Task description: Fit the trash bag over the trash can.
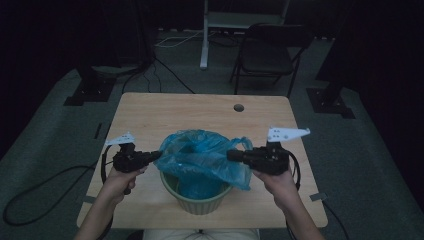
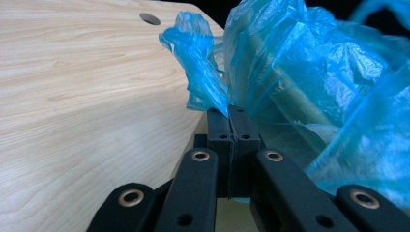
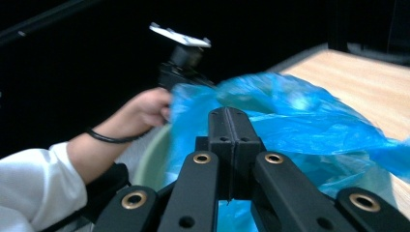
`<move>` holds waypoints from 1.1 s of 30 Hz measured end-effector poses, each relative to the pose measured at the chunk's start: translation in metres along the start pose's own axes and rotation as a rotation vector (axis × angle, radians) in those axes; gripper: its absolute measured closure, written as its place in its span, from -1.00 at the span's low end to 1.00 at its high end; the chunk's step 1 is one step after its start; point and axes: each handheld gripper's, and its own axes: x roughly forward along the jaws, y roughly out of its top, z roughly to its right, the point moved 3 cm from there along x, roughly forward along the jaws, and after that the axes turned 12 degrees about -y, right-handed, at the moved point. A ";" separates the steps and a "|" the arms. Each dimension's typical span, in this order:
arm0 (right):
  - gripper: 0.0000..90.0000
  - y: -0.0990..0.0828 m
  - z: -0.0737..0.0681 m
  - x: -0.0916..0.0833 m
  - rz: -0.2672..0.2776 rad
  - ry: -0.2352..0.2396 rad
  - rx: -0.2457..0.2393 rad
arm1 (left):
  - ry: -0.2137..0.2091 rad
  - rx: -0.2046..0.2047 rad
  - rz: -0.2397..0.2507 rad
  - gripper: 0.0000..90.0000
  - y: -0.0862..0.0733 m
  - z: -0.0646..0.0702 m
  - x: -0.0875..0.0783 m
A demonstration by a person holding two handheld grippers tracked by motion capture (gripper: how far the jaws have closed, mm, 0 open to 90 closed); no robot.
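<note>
Nearest the camera, at the middle of the bench's near edge, stood a pale green bin [image 1: 199, 197], ribbed on the outside, with a blue bag [image 1: 205, 159] loosely set in it. Two hands came in from below, each holding a gripper level and pointing inward at the bag from opposite sides.

On the left, the left gripper [image 1: 154, 156] had its jaws pressed together on a crumpled fold of the bag's edge [image 2: 203, 72], and a peak of film stood up just past the jaw tips. The pinch seemed meant to hold that side of the bag's mouth out over the bin's rim.

On the right, the right gripper [image 1: 233, 155] had its jaws together too. They lay against the bag [image 3: 300, 121], so a grip on the film looked likely, though the pinch itself could not be made out in the right gripper view. Both pulls looked aimed at spreading the bag's mouth wide so it could line the bin.

Much of the bag was bunched above the rim, with one flap hanging down the bin's right side. Its lower part sagged inside the bin. Nothing else could be seen in the bag or the bin. A small round hole [image 1: 238, 107] sat near the bench's far edge.
</note>
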 end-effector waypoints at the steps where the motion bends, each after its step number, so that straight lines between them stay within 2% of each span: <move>1: 1.00 -0.003 -0.007 -0.004 0.005 0.009 -0.011 | 0.002 -0.005 0.001 1.00 -0.001 -0.001 0.000; 3: 1.00 -0.011 -0.020 -0.008 0.010 0.026 -0.021 | 0.005 -0.010 -0.002 1.00 -0.003 -0.002 -0.001; 7: 1.00 -0.036 -0.041 -0.003 -0.030 0.075 -0.027 | 0.008 -0.016 -0.007 1.00 -0.007 -0.002 -0.003; 11: 1.00 -0.062 -0.060 0.012 -0.083 0.113 -0.032 | 0.026 -0.022 -0.009 1.00 -0.009 -0.004 -0.006; 13: 1.00 -0.066 -0.063 0.016 -0.094 0.127 -0.030 | 0.019 -0.021 -0.008 1.00 -0.009 -0.004 -0.007; 14: 1.00 -0.073 -0.068 0.021 -0.113 0.156 -0.030 | 0.032 -0.025 -0.013 1.00 -0.010 -0.005 -0.007; 16: 1.00 -0.091 -0.077 0.036 -0.160 0.170 -0.036 | 0.028 -0.028 -0.016 1.00 -0.012 -0.006 -0.006; 19: 1.00 -0.101 -0.079 0.044 -0.184 0.166 -0.032 | 0.044 -0.026 -0.026 1.00 -0.014 -0.008 -0.005; 20: 1.00 -0.117 -0.078 0.052 -0.206 0.108 -0.050 | 0.053 -0.033 -0.040 1.00 -0.017 -0.012 -0.002; 22: 1.00 -0.123 -0.076 0.054 -0.208 0.101 -0.043 | 0.051 -0.039 -0.044 1.00 -0.019 -0.013 0.000; 23: 1.00 -0.132 -0.072 0.057 -0.220 0.066 -0.036 | 0.084 -0.040 -0.071 1.00 -0.023 -0.018 0.005; 24: 1.00 -0.132 -0.072 0.057 -0.220 0.066 -0.036 | 0.084 -0.040 -0.071 1.00 -0.023 -0.018 0.005; 25: 1.00 -0.137 -0.069 0.058 -0.230 0.052 -0.026 | 0.095 -0.042 -0.081 1.00 -0.025 -0.020 0.008; 26: 1.00 -0.143 -0.066 0.059 -0.243 0.044 -0.012 | 0.086 -0.056 -0.086 1.00 -0.027 -0.023 0.011; 28: 1.00 -0.159 -0.056 0.060 -0.273 -0.002 0.015 | 0.111 -0.061 -0.099 1.00 -0.030 -0.026 0.014; 29: 1.00 -0.164 -0.052 0.059 -0.282 -0.005 0.036 | 0.096 -0.068 -0.088 1.00 -0.031 -0.028 0.016; 31: 0.99 -0.168 -0.050 0.058 -0.289 -0.008 0.052 | 0.108 -0.068 -0.087 1.00 -0.031 -0.028 0.017; 32: 0.70 -0.177 -0.042 0.051 -0.299 -0.027 0.095 | 0.104 -0.066 -0.085 1.00 -0.031 -0.028 0.017; 33: 0.70 -0.177 -0.042 0.051 -0.299 -0.027 0.095 | 0.103 -0.064 -0.085 1.00 -0.031 -0.027 0.017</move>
